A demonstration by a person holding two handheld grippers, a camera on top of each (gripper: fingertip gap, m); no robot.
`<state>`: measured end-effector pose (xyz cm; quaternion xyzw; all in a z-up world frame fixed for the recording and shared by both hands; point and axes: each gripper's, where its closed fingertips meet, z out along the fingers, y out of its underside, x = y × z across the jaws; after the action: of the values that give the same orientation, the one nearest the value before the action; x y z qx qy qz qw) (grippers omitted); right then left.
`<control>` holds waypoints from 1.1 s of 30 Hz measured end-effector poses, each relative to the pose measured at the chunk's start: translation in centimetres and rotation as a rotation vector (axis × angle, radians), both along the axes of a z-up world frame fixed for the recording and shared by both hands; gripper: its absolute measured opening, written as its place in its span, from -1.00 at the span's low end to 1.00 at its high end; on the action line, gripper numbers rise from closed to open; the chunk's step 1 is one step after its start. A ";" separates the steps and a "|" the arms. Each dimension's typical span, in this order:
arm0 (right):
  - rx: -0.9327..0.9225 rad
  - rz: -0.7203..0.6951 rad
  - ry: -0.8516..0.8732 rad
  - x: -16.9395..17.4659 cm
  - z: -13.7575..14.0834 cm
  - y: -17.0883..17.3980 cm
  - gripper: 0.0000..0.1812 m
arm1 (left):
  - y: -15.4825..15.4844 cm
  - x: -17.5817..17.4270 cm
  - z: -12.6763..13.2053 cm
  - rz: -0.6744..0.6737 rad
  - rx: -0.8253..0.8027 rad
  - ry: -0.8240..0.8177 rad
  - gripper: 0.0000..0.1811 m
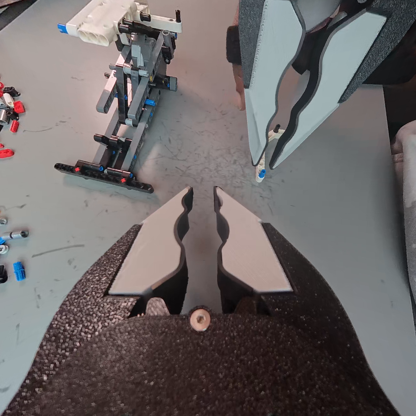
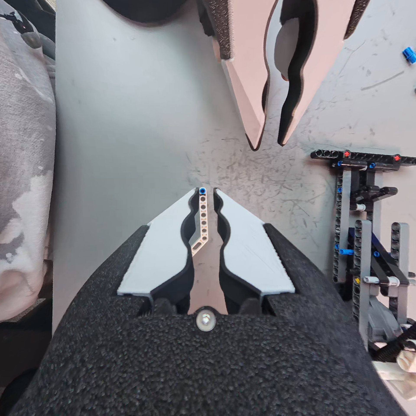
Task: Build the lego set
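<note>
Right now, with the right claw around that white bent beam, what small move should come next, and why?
Probably bring the empty left claw in to steady the free end of the white bent beam. The right claw pinches it with a blue pin at its tip, while the left claw's jaws are open and facing it. The chassis assembly lies off to the side, untouched.

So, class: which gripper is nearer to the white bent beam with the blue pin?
Right. The right gripper has the white bent beam between its fingers. The left gripper is open and empty, apart from the beam with bare table between.
</note>
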<state>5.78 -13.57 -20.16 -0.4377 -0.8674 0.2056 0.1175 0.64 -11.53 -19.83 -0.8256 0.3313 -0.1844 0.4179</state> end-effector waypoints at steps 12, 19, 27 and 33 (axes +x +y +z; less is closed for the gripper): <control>0.041 0.028 -0.104 0.3 -1.1 -0.3 -0.98 | -0.2 0.2 0.2 -0.010 0.004 0.001 -0.79; 0.032 0.024 0.038 -0.3 -0.6 -0.4 -0.83 | -0.3 0.4 0.1 -0.017 -0.001 -0.003 -0.79; -0.049 -0.152 0.112 3.3 0.9 1.9 -0.70 | -1.1 1.7 0.2 -0.093 0.009 -0.010 -0.75; -0.104 -0.271 0.107 6.1 -1.3 2.1 -0.53 | -3.3 5.6 -0.4 -0.241 -0.017 -0.005 -0.71</control>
<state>11.91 -11.44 -21.45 -0.5445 -0.7811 0.2555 0.1675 6.19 -14.83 -20.28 -0.7827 0.4255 -0.2382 0.3868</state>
